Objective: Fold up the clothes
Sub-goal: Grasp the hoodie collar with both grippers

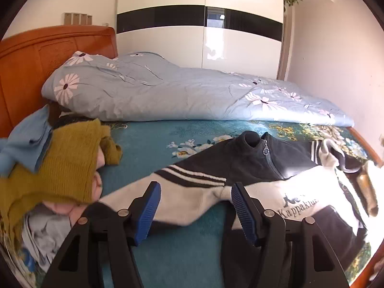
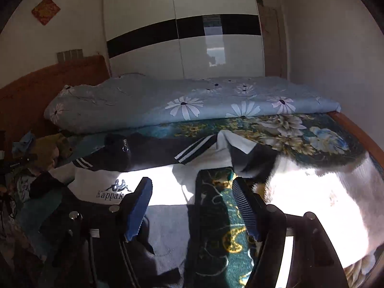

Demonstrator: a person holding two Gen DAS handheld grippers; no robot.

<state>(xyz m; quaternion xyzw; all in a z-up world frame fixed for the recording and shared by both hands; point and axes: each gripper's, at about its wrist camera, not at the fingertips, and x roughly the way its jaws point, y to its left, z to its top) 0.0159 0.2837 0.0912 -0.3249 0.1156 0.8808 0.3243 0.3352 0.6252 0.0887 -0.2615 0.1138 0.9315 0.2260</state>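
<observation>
The black-and-white zip-neck fleece jacket (image 1: 252, 168) lies spread on the teal floral bedsheet (image 1: 148, 141), right of the mustard knit pile (image 1: 62, 168). Left gripper (image 1: 195, 212) and right gripper (image 2: 192, 212) gape, released. Its left sleeve (image 1: 182, 196) looks rumpled and could fold crooked.

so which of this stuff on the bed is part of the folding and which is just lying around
Part of the job:
- black and white zip jacket, spread flat
- pile of clothes, mustard knit on top
- left gripper and right gripper, both open

Just lying about:
- floral quilt
- wardrobe
- headboard
</observation>
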